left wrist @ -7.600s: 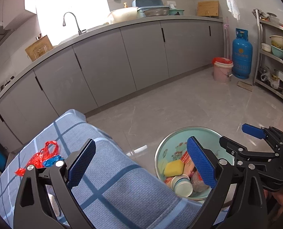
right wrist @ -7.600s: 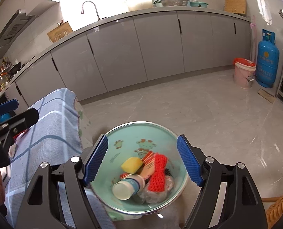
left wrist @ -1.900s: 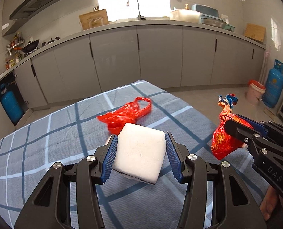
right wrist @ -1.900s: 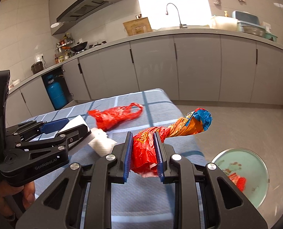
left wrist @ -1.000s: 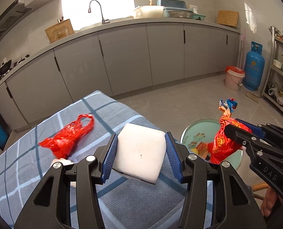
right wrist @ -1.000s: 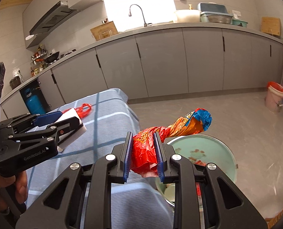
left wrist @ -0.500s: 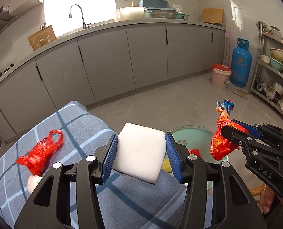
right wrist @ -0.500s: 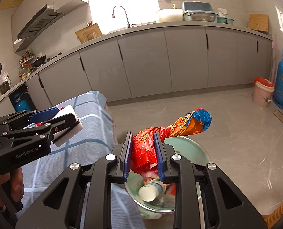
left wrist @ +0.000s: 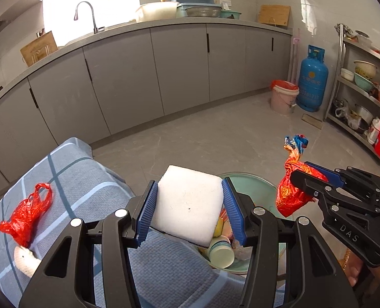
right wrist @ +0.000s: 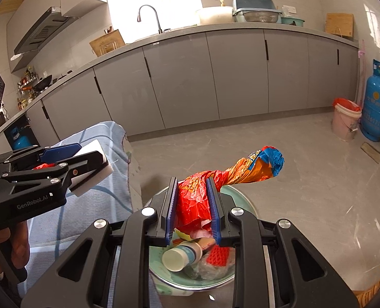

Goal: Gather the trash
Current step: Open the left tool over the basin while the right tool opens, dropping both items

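My left gripper (left wrist: 190,210) is shut on a white foam block (left wrist: 187,205) and holds it over the near rim of the green basin (left wrist: 251,182). My right gripper (right wrist: 192,205) is shut on a crumpled red-orange snack bag (right wrist: 197,200) with a twisted blue end, held above the basin (right wrist: 238,195). The basin holds a paper cup (right wrist: 179,256), a red mesh piece (right wrist: 217,255) and other scraps. A red plastic bag (left wrist: 27,213) and a white wad (left wrist: 24,261) lie on the blue checked tablecloth (left wrist: 92,179).
Grey cabinets (left wrist: 179,69) run along the back wall under a counter with a sink tap (left wrist: 87,15). A pink bucket (left wrist: 283,98) and a blue gas cylinder (left wrist: 313,79) stand on the floor at right, next to a metal shelf rack (left wrist: 364,82).
Both grippers have swung right off the table with their loads. The basin now lies directly under them, and the red plastic bag has slid to the far left of the left wrist view.
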The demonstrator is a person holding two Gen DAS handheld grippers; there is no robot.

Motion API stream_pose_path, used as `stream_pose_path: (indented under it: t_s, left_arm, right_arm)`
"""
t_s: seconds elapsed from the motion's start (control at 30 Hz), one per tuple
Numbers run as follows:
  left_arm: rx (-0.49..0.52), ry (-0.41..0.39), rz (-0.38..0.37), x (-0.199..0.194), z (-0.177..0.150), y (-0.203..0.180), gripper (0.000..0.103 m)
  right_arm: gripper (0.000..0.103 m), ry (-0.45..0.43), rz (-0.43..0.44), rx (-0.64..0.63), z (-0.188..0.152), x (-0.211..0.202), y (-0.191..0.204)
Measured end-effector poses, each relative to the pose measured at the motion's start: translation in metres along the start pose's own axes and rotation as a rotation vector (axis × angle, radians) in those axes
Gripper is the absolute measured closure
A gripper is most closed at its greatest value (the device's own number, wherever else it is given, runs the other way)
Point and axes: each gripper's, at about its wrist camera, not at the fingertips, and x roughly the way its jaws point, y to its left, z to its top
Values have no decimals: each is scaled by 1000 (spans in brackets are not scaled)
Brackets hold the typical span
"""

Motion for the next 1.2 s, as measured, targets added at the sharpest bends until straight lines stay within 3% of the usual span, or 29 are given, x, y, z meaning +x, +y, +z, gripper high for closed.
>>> stream_pose_path:
  t_s: [0.53,0.73,0.77,0.8,0.83,0.87,1.2]
  left_arm:
    - [10,45,-23,26,-3,-12,50]
    - [8,39,-16,26,-2,-16,44]
    - [9,34,-11,25,-2,-17,37]
    - [9,31,-5,24,-2,-17,30]
    - [7,21,5,22,-2,-17,19]
    - [5,9,17,20,-2,-16,16]
    - [-34,14,51,12,-7,4,16]
  right_arm:
    - [78,27,23,-3,1,19,-15]
    - [76,13,28,-6,1,19,-14]
    - [69,0,25,-3,2,19,-15]
    - [47,-17,13,3,2,17,-16]
    - [37,-34,-3,11,1,15,-17]
    - [32,-45,-13,24,0,13,-20]
    - [31,-44,-51,92,-5,6,-30]
